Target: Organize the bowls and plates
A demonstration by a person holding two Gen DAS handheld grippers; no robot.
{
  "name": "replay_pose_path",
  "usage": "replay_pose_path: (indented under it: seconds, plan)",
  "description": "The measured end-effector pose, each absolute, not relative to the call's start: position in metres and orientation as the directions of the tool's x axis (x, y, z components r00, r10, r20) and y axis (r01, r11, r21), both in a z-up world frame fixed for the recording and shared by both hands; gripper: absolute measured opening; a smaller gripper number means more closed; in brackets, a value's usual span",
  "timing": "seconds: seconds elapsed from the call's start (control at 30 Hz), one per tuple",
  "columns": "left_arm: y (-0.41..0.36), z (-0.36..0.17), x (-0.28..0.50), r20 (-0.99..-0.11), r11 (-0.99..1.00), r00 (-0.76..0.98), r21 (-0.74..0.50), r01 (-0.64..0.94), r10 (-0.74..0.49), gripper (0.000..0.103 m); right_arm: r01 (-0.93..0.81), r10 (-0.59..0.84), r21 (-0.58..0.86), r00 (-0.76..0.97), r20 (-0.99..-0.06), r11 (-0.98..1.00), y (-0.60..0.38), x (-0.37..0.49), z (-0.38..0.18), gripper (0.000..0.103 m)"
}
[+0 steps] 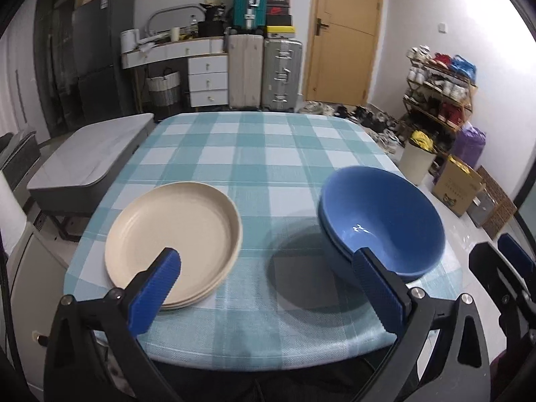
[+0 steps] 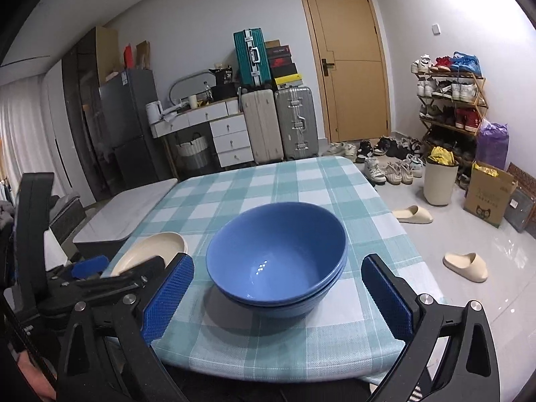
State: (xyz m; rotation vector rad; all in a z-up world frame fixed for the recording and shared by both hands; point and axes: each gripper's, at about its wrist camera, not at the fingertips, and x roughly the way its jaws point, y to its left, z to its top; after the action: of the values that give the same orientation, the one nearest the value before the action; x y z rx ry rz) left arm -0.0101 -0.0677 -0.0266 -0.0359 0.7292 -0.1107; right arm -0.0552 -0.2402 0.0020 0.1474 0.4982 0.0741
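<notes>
Hovering over the near table (image 1: 254, 154) edge, the left gripper (image 1: 268, 288) and right gripper (image 2: 278, 298) both gaped wide, gripping nothing. Stacked cream plates (image 1: 174, 238) lay on the left, nested blue bowls (image 2: 278, 261) on the right, all empty.

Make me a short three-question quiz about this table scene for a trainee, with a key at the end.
1. True or false: the blue bowls are nested one inside the other.
2. Multiple choice: where does the stack of cream plates lie? A) inside the bowls B) on the checked tablecloth, apart from the bowls C) on the floor
3. Short answer: is the right claw holding anything?

Key:
1. True; two rims show, one just under the other.
2. B; bare cloth separates the two stacks.
3. No; its jaws stand wide, either side of the bowls without touching them. The left claw is empty too.
</notes>
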Motion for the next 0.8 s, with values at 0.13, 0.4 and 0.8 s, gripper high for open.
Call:
replay_pose_path:
  seconds: [0.13, 0.4, 0.8]
  plan:
    - [-0.072, -0.029, -0.011, -0.671, 0.993, 0.733, -0.05, 0.103, -0.11, 0.103, -0.023, 0.09, 0.149, 0.883, -0.461, 0.989, -0.241, -0.062, 0.001, 0.102]
    - [-0.082, -0.041, 0.002, -0.711, 0.991, 0.694, -0.04, 0.125, -0.116, 0.103, -0.014, 0.072, 0.123, 0.875, -0.479, 0.992, -0.252, -0.061, 0.003, 0.102]
    - [-0.102, -0.047, 0.064, -0.791, 0.976, 0.59, -0.036, 0.214, -0.159, 0.103, 0.064, 0.057, 0.198, 0.832, -0.552, 0.978, -0.307, 0.005, -0.008, 0.102]
